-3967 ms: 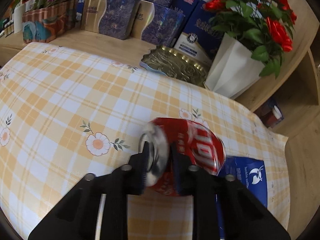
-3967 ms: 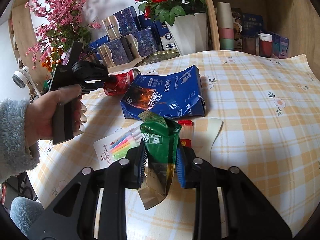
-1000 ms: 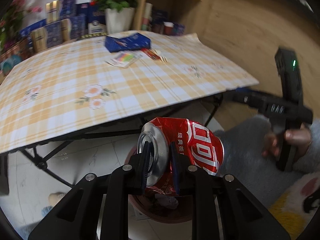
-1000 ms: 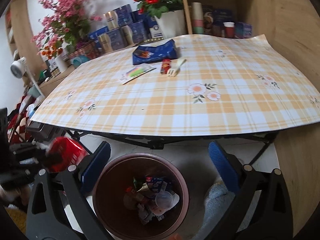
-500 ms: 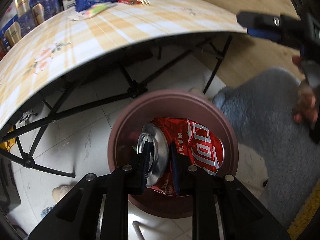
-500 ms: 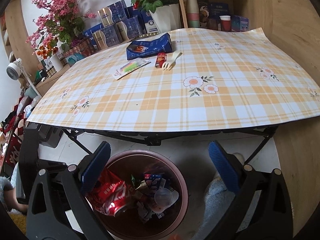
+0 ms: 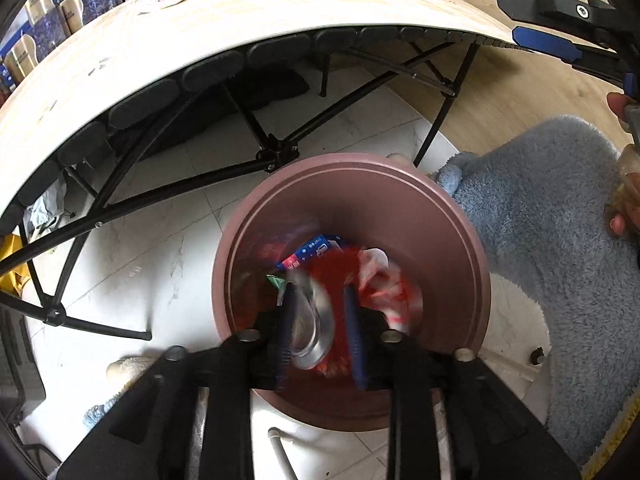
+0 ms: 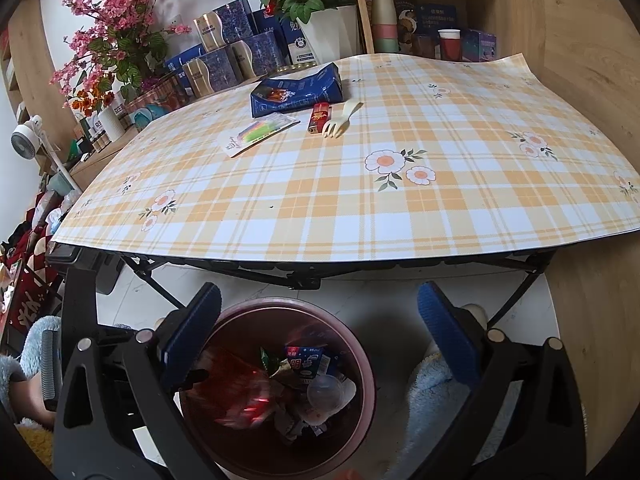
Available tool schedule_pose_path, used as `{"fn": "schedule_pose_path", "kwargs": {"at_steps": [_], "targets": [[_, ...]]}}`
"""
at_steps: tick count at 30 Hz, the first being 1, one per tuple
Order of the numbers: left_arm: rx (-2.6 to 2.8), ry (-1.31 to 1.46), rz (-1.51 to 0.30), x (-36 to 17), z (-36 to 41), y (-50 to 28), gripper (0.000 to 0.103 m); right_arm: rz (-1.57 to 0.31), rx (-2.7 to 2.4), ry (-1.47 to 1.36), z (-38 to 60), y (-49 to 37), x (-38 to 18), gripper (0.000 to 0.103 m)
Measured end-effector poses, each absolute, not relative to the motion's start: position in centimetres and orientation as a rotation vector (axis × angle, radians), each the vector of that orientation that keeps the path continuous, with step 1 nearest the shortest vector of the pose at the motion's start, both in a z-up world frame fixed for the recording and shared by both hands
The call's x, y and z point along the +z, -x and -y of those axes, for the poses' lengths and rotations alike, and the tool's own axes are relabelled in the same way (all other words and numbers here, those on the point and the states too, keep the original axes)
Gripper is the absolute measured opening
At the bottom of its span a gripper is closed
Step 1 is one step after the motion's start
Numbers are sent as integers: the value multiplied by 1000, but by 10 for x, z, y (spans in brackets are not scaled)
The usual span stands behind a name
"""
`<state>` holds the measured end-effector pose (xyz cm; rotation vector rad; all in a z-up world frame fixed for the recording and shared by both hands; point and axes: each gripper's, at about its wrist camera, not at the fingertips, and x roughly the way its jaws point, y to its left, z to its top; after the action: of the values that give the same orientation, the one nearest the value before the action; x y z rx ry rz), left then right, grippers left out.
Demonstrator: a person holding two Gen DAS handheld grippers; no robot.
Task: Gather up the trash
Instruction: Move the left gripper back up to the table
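Left hand-held gripper (image 7: 320,326) poised over the maroon trash bin (image 7: 460,248), jaws just parted; the blurred red soda can (image 7: 316,320) sits loosely between them, inside the bin's rim. Right hand-held gripper (image 8: 320,334) spread wide and empty, above the same bin.

Shiny metal can (image 7: 316,320), matt plastic bin (image 7: 448,232), fluffy blue cloth (image 7: 560,216), glossy checked tablecloth (image 8: 360,200)

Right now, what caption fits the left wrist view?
Left claw opening over the bin, red can dropping between its jaws.
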<state>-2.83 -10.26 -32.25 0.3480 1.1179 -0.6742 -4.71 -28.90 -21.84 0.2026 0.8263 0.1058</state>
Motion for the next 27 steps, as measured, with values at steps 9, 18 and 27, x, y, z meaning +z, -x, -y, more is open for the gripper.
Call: {"fn": "schedule_pose_path", "kwargs": {"at_steps": [9,18,27], "targets": [[-671,-308,-1043,-304,96,30,40,-829,106,-203,289,47,-219,97],[-613,-195,-960,-282,75,24,40,-831,106,-212,289,46,-219,97],[-498,-139,-771,-244,53,30,52,-836,113,-206,286,47,-220,97]]}}
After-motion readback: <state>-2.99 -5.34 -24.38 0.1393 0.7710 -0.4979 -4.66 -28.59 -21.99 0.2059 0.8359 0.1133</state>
